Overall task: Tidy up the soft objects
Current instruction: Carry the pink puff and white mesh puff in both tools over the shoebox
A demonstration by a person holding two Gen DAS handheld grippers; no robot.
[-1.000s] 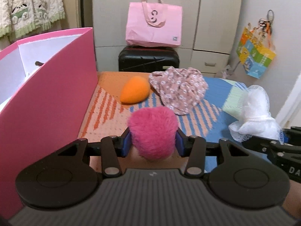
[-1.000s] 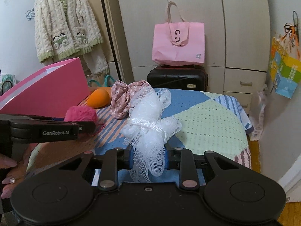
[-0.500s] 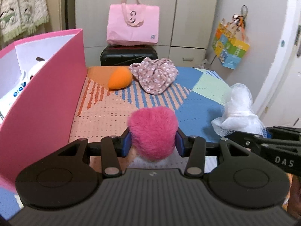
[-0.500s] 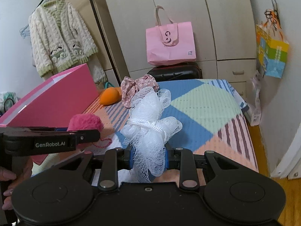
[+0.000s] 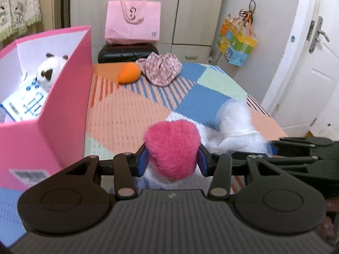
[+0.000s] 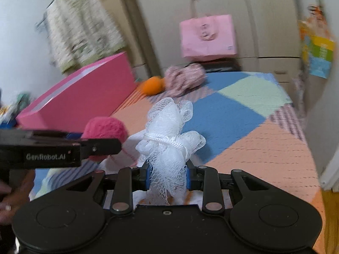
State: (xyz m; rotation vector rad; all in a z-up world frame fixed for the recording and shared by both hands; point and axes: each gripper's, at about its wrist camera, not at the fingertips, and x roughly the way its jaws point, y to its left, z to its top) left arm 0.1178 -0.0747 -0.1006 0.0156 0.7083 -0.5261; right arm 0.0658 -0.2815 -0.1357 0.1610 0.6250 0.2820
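Beside pink box (image 5: 63, 114), now nearer: left tongs (image 5: 172, 160) still clamp pompom (image 5: 172, 148), right tongs (image 6: 167, 175) mesh puff (image 6: 169, 135).

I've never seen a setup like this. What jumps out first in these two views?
Most striking is the fluffy pink pompom, pinched between the left gripper low in the middle of its view. Beside it, the right gripper clamps a white mesh bath puff above the patchwork bedspread. To the left stands a big pink box with a plush toy inside, and an orange sponge lies at the far end.
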